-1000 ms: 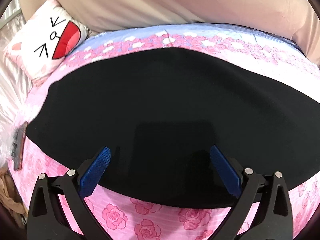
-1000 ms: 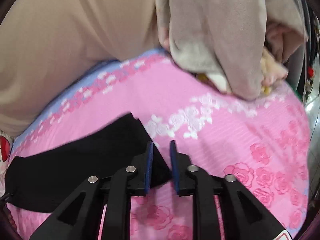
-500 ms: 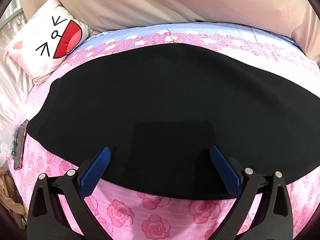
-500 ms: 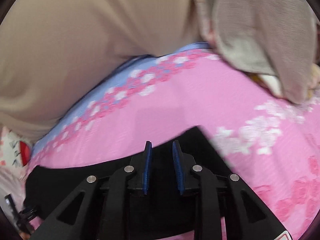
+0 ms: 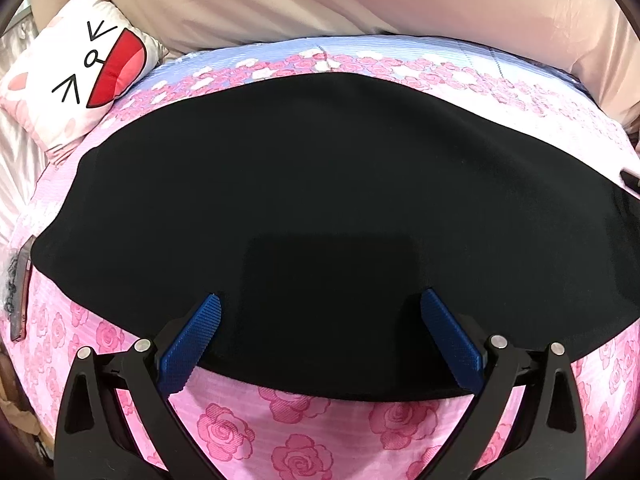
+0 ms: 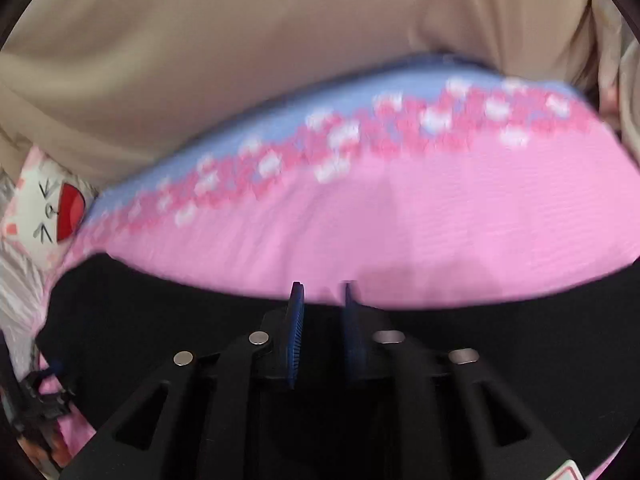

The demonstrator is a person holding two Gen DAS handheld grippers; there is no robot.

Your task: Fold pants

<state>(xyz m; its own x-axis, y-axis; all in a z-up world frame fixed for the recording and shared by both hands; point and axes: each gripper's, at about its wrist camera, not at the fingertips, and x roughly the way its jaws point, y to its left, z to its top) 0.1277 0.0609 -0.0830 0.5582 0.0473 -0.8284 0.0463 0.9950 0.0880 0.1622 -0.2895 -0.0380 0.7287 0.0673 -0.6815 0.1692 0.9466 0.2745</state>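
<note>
Two tongs, two different jobs at this moment. My left gripper point(image 5: 320, 336) hangs spread wide over the near hem of the black pants point(image 5: 320, 208), gripping nothing; the pants lie flat across the pink rose bedspread point(image 5: 304, 436), filling the middle of that view from 9 to 3 o'clock, with the cat-face pillow point(image 5: 76, 76) off at 10 o'clock. My right gripper point(image 6: 322, 300) has its blue pads nearly together, a narrow gap showing between them; black cloth surrounds the fingers, but the view is smeared by motion and I cannot tell whether any fold is actually pinched. A second ago those same pads sat at a pointed corner of the pants with pink bedspread all around; now the cloth edge runs wide from 9 to 3 o'clock just beyond the tips, so I have swept leftward over the garment. In the left view the pants have slid toward 12 o'clock. I judge the fold is only starting: the cloth lies single and smooth.
</note>
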